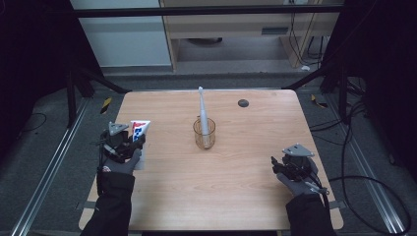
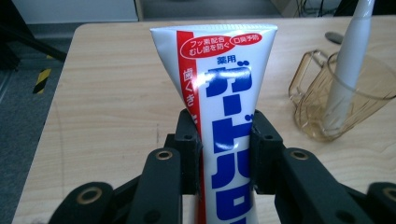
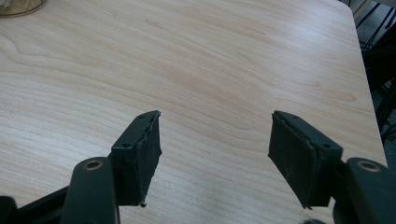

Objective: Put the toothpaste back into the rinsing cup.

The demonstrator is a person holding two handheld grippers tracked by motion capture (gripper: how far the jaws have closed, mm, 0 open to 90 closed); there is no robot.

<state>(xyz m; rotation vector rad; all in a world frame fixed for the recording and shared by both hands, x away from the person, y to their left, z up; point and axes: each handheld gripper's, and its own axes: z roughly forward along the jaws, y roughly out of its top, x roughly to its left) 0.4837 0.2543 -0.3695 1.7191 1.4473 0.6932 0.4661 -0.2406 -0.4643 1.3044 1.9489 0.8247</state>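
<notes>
Toothbrush (image 1: 202, 110) in amber cup (image 1: 204, 139)

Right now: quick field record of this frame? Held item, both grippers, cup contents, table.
held item: toothpaste tube, white with red and blue print, crimped end pointing away from the gripper
left gripper: shut on the tube, near the table's left edge
right gripper: open, nothing between the jaws, over bare wood
cup: clear amber, mid-table
cup contents: white toothbrush, standing, leaning
table: light wood, small dark disc near far edge

black sleeves, grey gloves, black brass-riveted grippers (image 1: 129, 147)
</notes>
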